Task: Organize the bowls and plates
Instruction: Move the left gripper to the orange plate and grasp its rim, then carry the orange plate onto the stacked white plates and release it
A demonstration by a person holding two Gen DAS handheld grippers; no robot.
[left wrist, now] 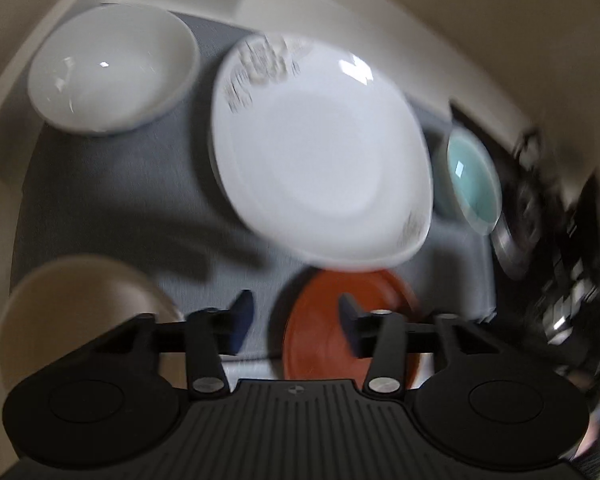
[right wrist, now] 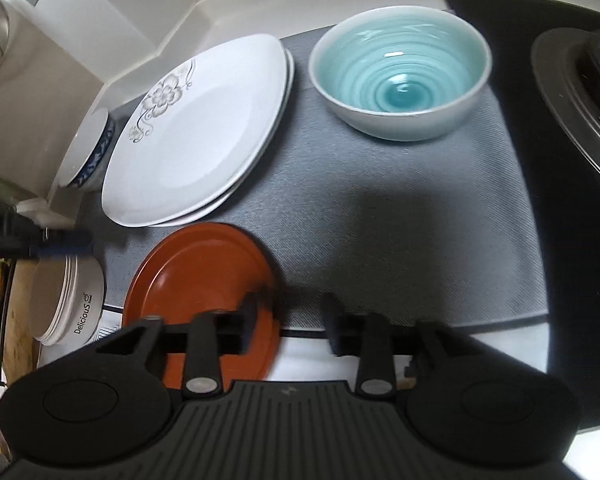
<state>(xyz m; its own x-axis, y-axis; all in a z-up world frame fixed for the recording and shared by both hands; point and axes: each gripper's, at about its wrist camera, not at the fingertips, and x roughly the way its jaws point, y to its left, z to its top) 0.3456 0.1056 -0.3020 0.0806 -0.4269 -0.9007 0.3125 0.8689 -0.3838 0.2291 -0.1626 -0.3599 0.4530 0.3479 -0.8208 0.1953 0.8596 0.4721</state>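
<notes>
Already two white floral plates (right wrist: 192, 128) sit stacked at the upper left of the right wrist view, and nested white bowls (right wrist: 70, 304) wait at the left edge. Seemingly unsorted: the red plate (right wrist: 200, 280), overhanging the grey mat (right wrist: 440, 200), and the teal bowl (right wrist: 400, 72). Both the left gripper (left wrist: 296, 320) and right gripper (right wrist: 292, 320) have fingers partly open, empty. Open mat lies lower right.

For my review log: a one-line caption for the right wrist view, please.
Right tool open and empty over the grey mat, beside a red-brown plate, stacked floral white plates and a turquoise bowl.
</notes>
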